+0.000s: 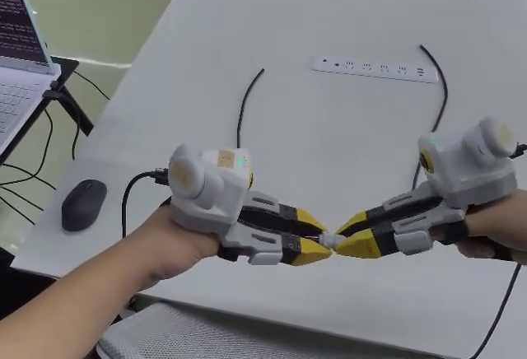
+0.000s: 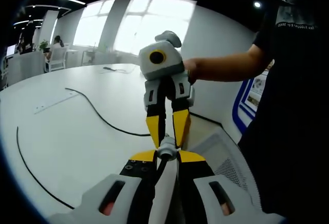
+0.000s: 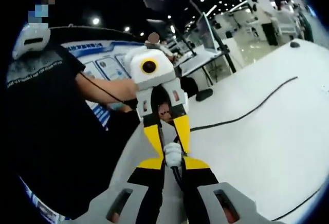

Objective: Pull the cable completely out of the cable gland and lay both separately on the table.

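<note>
Cable gland (image 1: 329, 240), lower centre, held above worktop (image 1: 329, 128): clamped by left tool (image 1: 319, 243). Cable (image 3: 177, 175) pinched by right tool (image 1: 339, 244). Likely risk: off-axis pull jams cable; gland slips, drops.

laptop screen (image 1: 15, 21) text blurred, nothing legible

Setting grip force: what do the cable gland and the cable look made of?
Cable gland: apparently moulded plastic, white to pale grey, smooth with a faint sheen; no metallic glint shows. Cable: black matte jacket, probably rubber or PVC; the look leaves open which. It reads as flexible, judging by its thin, round section.
</note>
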{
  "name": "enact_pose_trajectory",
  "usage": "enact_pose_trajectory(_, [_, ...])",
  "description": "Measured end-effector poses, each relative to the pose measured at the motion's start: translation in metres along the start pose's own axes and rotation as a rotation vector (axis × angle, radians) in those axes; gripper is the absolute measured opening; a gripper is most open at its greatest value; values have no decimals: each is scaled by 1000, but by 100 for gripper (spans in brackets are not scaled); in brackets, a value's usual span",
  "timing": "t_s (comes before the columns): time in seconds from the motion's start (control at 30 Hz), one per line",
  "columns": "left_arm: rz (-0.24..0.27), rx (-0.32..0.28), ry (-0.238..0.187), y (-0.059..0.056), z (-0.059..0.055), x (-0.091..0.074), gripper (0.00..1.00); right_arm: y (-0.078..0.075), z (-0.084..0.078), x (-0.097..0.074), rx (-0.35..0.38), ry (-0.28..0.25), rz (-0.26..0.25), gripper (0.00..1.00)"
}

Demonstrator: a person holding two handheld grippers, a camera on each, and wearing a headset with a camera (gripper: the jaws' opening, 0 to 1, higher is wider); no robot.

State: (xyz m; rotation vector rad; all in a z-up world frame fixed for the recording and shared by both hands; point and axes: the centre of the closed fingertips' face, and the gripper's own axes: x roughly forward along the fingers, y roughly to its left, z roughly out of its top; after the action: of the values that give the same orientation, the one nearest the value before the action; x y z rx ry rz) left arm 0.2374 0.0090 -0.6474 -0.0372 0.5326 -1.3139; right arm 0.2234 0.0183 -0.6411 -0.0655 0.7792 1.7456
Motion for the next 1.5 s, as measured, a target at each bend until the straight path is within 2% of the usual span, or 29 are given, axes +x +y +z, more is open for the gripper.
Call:
enact_pose_trajectory(0.1, [-2, -4, 5, -1, -2, 0, 15, 2, -2, 1, -156, 39, -62, 7])
enact_pose_trajectory(0.13, [-1, -5, 5, -1, -2, 0, 15, 0, -1, 1, -218, 42, -101, 7])
enact_pose_trajectory(0.23, [-3, -18, 1, -2, -1, 1, 15, 1, -3, 0, -335, 70, -156, 7])
enact_pose_trajectory(0.27, [-2, -23, -1, -2, -1, 1, 15, 0, -2, -1, -388, 78, -195, 7])
enact_pose_trajectory(0.33, [-8, -59, -8, -2, 0, 1, 15, 1, -2, -1, -443, 90, -239, 7])
enact_pose_trajectory(0.43, [-6, -64, -21, -1, 3, 0, 15, -3, 0, -4, -560, 109, -314, 7])
enact_pose_trajectory(0.53, [-6, -85, -29, -1, 4, 0, 15, -4, 0, -4, -701, 156, -391, 7])
enact_pose_trajectory(0.6, [-4, -107, -28, 0, 4, 0, 15, -4, -1, -3, -753, 177, -431, 7])
enact_pose_trajectory(0.73, [0, -113, -31, 1, 4, 0, 15, -6, -2, -2, -860, 224, -490, 8])
enact_pose_trajectory(0.97, [7, -114, -35, -1, 4, -1, 15, -7, -2, -2, -854, 213, -500, 8])
enact_pose_trajectory(1.27, [11, -92, -34, -2, 3, -1, 15, -4, -2, -2, -765, 185, -496, 11])
enact_pose_trajectory(1.4, [20, -50, -37, -2, 5, -1, 15, -6, -4, -4, -649, 154, -509, 17])
enact_pose_trajectory(1.47, [28, -34, -38, -2, 6, -2, 15, -6, 0, -10, -602, 104, -523, 20])
enact_pose_trajectory(1.5, [47, -14, -44, 2, 8, -2, 15, -5, 2, -11, -545, 65, -516, 22])
